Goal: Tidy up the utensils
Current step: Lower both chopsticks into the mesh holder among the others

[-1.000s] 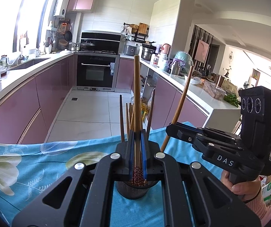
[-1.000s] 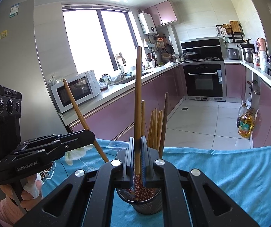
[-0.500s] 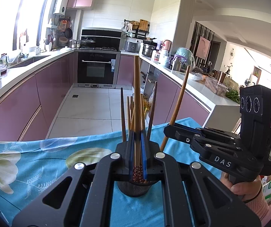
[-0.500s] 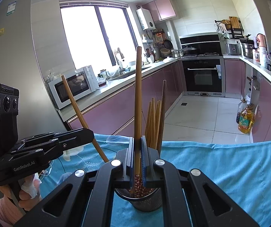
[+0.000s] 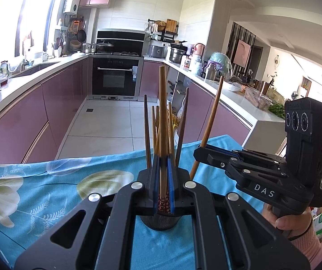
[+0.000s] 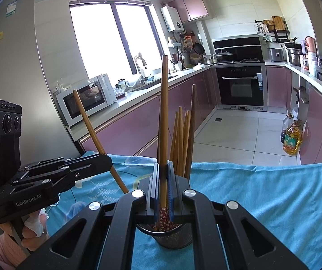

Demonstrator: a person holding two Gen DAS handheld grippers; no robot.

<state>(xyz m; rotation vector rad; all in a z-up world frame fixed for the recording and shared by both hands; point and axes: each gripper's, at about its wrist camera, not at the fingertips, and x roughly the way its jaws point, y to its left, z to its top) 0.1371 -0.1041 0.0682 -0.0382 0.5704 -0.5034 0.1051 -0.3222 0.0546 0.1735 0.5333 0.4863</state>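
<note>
Each of the two tongs is clamped narrow on one wooden chopstick, both poised over the dark mesh holder point(image 6: 164, 234) that stands on the blue floral cloth point(image 5: 37, 186) covering the tabletop, toward its near edge. The left tongs point(image 5: 163, 180) pinch their chopstick point(image 5: 162, 117) upright, its patterned lower end just above or inside the holder's mouth; which one cannot be told. The right tongs point(image 6: 163, 184) grip a second chopstick point(image 6: 164, 117) the same way; from the left wrist view it leans outward. Several more chopsticks point(image 6: 182, 139) already stand in the holder. The step in hand appears to be dropping both sticks into the holder. Next, each stick likely needs lowering until its tip is well inside the rim, clear of those already standing, then the tongs should spread to release
</note>
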